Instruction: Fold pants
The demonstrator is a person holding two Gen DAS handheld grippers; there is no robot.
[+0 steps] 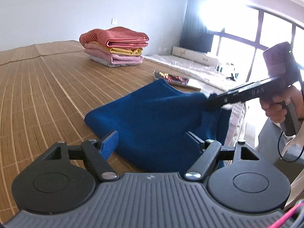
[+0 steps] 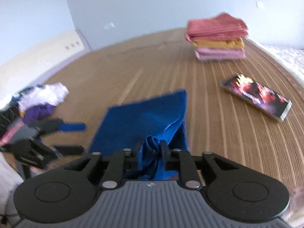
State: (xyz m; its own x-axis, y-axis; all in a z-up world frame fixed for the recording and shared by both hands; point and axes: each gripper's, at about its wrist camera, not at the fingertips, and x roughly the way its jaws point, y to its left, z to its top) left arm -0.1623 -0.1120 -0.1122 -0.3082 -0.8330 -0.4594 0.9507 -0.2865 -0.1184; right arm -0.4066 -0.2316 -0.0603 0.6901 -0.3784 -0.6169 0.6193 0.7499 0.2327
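Blue pants lie partly folded on the bamboo mat, with their right edge lifted. My right gripper is shut on a bunched fold of the pants. From the left wrist view the right gripper comes in from the right, held by a hand, and pulls the cloth up. My left gripper is open wide just above the near edge of the pants, nothing pinched. The right wrist view shows the left gripper beside the cloth's left edge, its fingers apart.
A stack of folded clothes, red on top, sits farther back on the mat. A flat printed box lies right of the pants. A heap of unfolded clothes sits at the left. The mat's right edge borders white bedding.
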